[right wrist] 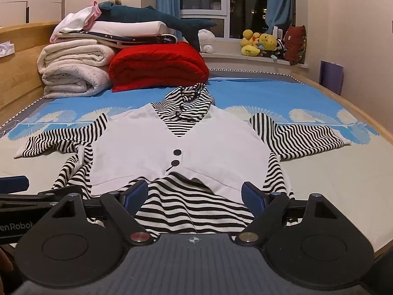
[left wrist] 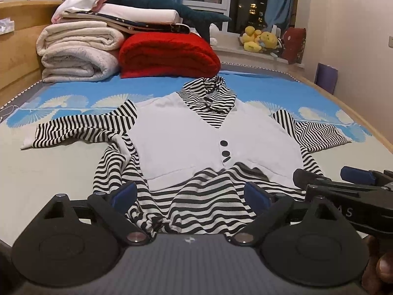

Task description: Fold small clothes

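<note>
Left gripper [left wrist: 191, 194]: jaws spread wide, nothing pinched, over near hem of striped garment [left wrist: 196, 135]. Right gripper [right wrist: 194, 194]: jaws spread wide, nothing pinched, just right of left gripper. Garment flat on bed [right wrist: 331, 172], front up, sleeves out left and right, hood far. Beyond: red blanket [left wrist: 169, 54], folded white blankets [left wrist: 76, 51] far left.

garment [left wrist: 208, 135] on bed [left wrist: 49, 172]; folded blankets [left wrist: 81, 54] behind

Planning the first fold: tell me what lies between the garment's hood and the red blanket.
Only bare blue bedsheet. In the right wrist view a short strip of it separates the striped hood from the folded red blanket; nothing else lies there.
</note>
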`<state>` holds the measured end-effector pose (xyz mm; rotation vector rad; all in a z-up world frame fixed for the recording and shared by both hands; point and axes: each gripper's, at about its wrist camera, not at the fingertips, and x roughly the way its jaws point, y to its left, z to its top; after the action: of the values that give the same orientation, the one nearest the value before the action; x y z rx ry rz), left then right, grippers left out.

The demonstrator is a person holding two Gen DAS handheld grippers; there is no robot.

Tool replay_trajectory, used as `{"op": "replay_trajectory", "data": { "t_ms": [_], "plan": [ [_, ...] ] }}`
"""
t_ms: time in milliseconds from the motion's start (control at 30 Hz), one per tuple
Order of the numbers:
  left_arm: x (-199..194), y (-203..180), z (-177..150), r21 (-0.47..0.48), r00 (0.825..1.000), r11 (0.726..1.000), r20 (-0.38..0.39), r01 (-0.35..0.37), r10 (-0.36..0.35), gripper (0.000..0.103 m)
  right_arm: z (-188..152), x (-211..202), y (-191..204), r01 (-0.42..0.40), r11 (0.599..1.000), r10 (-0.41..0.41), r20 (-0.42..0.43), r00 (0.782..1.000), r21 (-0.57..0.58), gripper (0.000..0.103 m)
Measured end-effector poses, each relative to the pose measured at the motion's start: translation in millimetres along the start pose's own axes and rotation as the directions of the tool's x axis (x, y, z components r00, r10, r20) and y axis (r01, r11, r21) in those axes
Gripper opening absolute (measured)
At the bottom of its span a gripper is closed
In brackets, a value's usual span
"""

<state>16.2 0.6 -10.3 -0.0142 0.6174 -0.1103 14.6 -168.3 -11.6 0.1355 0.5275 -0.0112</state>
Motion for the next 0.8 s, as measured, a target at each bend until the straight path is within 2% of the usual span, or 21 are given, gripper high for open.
{"op": "replay_trajectory", "data": {
  "t_ms": [800],
  "plan": [
    [4.3,0.7,-1.2,-0.010,0.999,1.000,-0.032,0.021,-0.021,0.096,0.6,0.8,-1.4,-0.004,1.000,0.004,-0.006,1.000,0.001,0.084]
  ]
}}
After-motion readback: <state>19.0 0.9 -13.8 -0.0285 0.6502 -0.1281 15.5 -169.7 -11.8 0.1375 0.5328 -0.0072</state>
